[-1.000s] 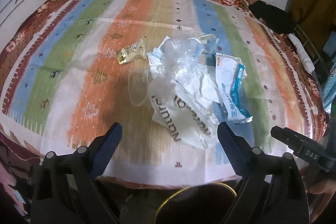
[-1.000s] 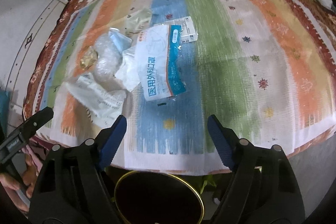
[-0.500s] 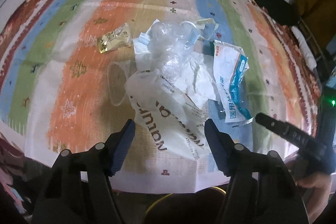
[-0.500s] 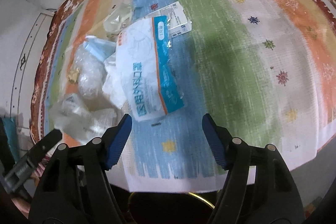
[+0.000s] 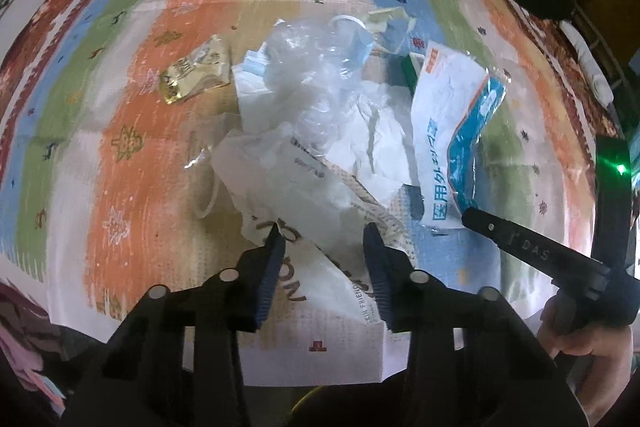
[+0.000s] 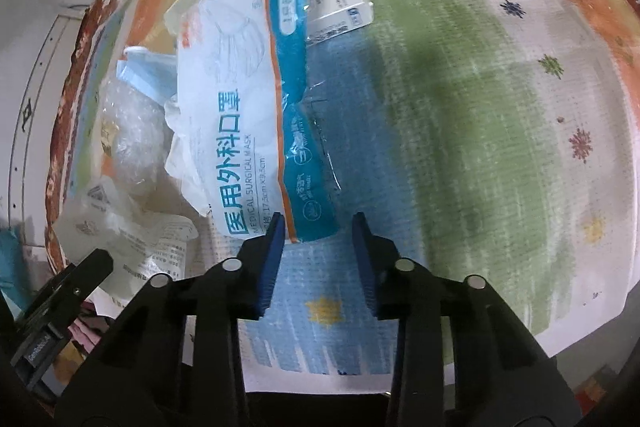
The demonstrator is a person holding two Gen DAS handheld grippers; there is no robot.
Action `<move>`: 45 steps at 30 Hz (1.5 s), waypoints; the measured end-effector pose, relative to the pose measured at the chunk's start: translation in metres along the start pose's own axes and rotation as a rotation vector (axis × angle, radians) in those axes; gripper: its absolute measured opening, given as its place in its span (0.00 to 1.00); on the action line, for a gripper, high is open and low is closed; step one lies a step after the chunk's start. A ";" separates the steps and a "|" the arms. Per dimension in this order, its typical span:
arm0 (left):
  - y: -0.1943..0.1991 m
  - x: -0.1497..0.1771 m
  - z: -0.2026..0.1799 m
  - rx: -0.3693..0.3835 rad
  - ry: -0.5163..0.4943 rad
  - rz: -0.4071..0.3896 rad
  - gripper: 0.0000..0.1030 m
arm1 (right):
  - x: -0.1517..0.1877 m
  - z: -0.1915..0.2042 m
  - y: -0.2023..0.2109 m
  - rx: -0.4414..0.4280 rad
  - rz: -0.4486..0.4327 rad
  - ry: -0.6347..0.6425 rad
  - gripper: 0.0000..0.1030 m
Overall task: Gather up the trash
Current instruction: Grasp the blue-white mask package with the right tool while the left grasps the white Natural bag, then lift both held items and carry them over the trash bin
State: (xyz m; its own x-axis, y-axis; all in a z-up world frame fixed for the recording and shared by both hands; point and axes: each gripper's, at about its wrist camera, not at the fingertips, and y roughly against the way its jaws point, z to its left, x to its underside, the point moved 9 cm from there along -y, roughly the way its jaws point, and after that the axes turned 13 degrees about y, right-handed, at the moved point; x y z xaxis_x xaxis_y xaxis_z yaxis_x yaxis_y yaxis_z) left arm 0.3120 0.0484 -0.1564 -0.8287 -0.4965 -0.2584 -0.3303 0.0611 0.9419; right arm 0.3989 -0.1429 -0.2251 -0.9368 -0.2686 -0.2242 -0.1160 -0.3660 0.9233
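Left gripper [image 5: 322,233]: jaws closing, about a third open; the near end of the white printed bag [image 5: 304,211] lies between the fingers, pads not yet pressing on it as far as I can tell; nothing held.

Right gripper [image 6: 318,225]: jaws closing likewise; the bottom edge of the mask packet [image 6: 248,131] sits just ahead of the tips, its teal corner between them; no grip yet.

Remaining litter, seen from the left gripper: clear crumpled plastic [image 5: 312,79] and white tissue [image 5: 380,143] ahead, beyond the bag; gold wrapper [image 5: 196,73] ahead and to the left, apart from the heap; all on the striped cloth [image 5: 132,163].

Handling, judged: everything light, limp film and paper; slippery, folds rather than lifts stiffly; not fragile. Best hold: a bunched edge or fold, pinched deep; a flat single layer probably slides out. Bag may drag its neighbours.
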 end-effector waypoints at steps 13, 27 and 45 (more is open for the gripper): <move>0.016 -0.004 0.007 0.023 -0.008 -0.041 0.04 | 0.001 0.004 -0.002 0.035 -0.016 0.052 0.00; 0.085 0.003 0.007 0.137 0.019 -0.144 0.03 | 0.011 0.028 0.075 0.115 -0.129 0.226 0.00; 0.142 0.038 0.008 0.238 0.001 -0.243 0.03 | 0.056 0.037 0.153 0.125 -0.234 0.353 0.00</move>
State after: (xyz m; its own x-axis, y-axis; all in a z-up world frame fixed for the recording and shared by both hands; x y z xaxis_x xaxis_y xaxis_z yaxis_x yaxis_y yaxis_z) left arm 0.2299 0.0455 -0.0341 -0.7126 -0.5221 -0.4687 -0.6142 0.1413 0.7764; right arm 0.3170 -0.1813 -0.0844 -0.7127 -0.4873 -0.5047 -0.3711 -0.3486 0.8607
